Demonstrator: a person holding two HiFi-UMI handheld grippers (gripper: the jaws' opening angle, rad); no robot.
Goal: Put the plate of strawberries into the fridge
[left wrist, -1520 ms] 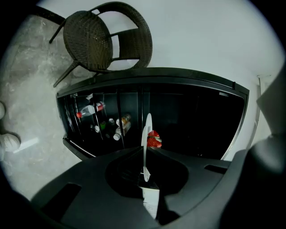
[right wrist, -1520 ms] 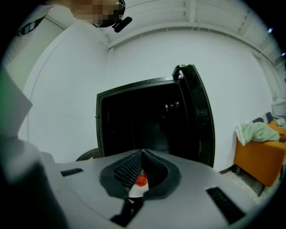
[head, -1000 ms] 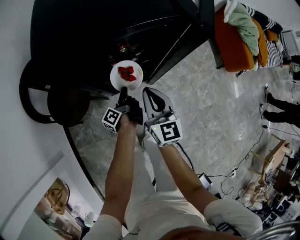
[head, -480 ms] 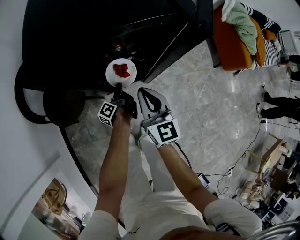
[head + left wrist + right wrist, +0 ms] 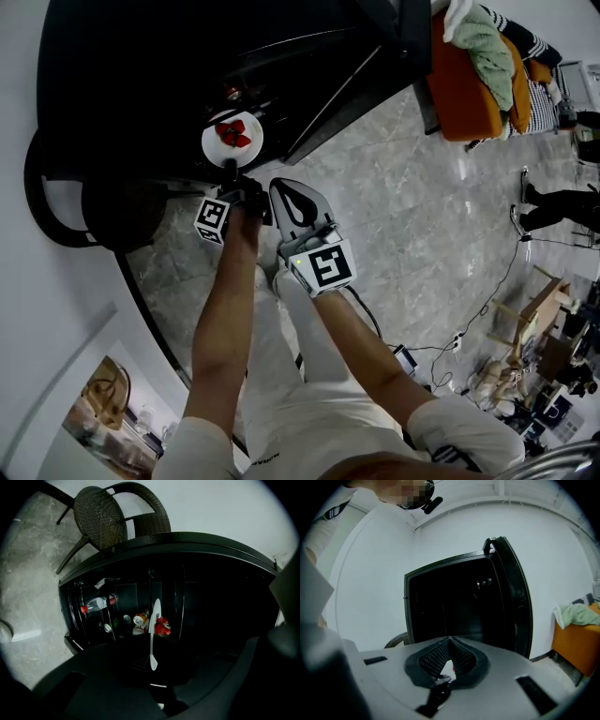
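A grey marble floor (image 5: 412, 187) runs up to a white wall, where we see a black fridge (image 5: 141, 75) with its door (image 5: 375, 56) swung wide. A dark wicker chair (image 5: 94, 206) sits just beside the fridge. Off to the far side there is an orange seat (image 5: 469, 84) heaped with clothes.

The white plate (image 5: 212, 148) with the red strawberries (image 5: 232, 133) on it hangs at the fridge's open front, against the dark interior. We cannot tell whether it touches a shelf. The left gripper (image 5: 231, 169) holds it from the near side, with the fingers clamped on the plate's rim. In the left gripper view the plate shows edge-on between them. Beyond it, inside the fridge, we make out a clear bottle with a red cap (image 5: 98, 603) lying on its side and a few cans (image 5: 139, 619).

The right gripper (image 5: 279, 186) hangs just beside the left one, apart from the plate. Its fingers are together with nothing between them, and they point at the open fridge.
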